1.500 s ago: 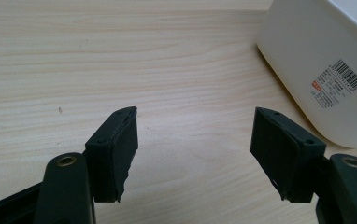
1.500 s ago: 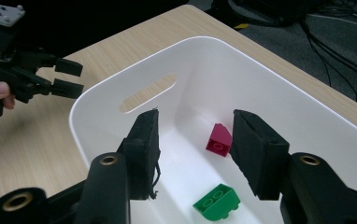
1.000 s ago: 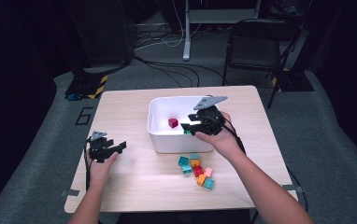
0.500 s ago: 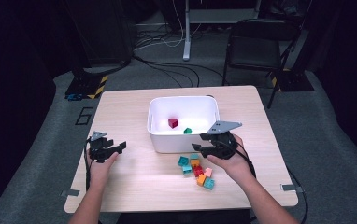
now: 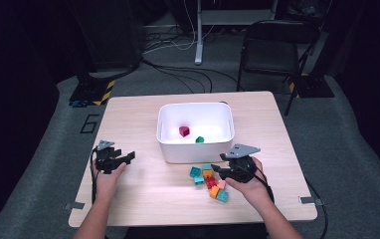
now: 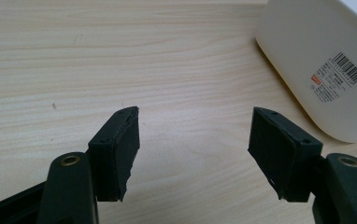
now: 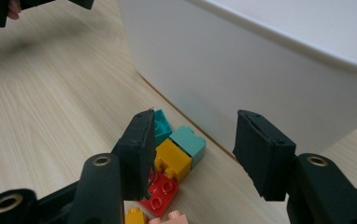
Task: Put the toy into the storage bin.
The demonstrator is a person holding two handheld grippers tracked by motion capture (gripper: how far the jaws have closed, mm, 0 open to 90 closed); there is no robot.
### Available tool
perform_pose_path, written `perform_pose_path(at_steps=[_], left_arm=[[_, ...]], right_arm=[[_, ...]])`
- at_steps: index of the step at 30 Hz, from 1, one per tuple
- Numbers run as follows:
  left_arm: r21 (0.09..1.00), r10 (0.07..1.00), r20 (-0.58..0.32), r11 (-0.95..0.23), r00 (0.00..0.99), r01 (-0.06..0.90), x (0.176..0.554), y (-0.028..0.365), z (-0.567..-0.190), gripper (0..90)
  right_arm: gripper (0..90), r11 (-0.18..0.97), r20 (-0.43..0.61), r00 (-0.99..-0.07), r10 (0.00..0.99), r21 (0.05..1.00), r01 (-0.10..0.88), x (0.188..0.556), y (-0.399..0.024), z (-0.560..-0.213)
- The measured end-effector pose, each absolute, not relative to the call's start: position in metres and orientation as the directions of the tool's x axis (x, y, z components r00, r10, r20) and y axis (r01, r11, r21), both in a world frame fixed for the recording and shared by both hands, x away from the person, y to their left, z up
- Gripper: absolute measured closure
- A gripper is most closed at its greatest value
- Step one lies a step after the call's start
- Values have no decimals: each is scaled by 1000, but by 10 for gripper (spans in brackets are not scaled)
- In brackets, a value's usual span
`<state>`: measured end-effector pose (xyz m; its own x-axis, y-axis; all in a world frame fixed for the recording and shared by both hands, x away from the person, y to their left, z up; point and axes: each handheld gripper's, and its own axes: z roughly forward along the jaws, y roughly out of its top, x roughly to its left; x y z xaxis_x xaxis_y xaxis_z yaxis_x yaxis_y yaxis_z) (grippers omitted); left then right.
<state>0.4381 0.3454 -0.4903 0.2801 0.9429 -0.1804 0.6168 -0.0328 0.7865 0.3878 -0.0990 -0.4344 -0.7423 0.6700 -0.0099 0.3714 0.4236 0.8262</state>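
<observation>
Small bright bricks point(image 5: 209, 180) lay heaped near a white bin point(image 5: 170, 149).
Bin held a red brick point(image 5: 184, 131) and a green one point(image 5: 199, 139); both grippers point(image 5: 123, 159) point(image 5: 218, 164) gaped empty.

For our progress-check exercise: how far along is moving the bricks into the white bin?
Done: a red brick and a green brick lie in the white bin. In hand: nothing; the right hand-held gripper hangs open over the brick pile. Left: that whole pile.

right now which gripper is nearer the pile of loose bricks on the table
Right. The right gripper sits open at the pile of bricks in front of the white bin, its jaws right over them. The left gripper rests open across the table, well left of the pile.
</observation>
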Motion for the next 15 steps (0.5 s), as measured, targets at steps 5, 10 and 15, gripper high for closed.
perform_pose_path(at_steps=[5, 10, 15], left_arm=[[788, 943, -184, -26, 276, 615, 438, 345, -490, 333], [788, 943, -181, -31, 279, 615, 438, 346, -490, 333], [788, 943, -178, -35, 281, 615, 439, 345, -491, 333]], right_arm=[[474, 429, -12, -739, 674, 820, 378, 388, -101, -445], [473, 434, -21, -729, 684, 815, 385, 387, -103, -455], [478, 453, -4, -737, 676, 791, 412, 388, -104, -468]])
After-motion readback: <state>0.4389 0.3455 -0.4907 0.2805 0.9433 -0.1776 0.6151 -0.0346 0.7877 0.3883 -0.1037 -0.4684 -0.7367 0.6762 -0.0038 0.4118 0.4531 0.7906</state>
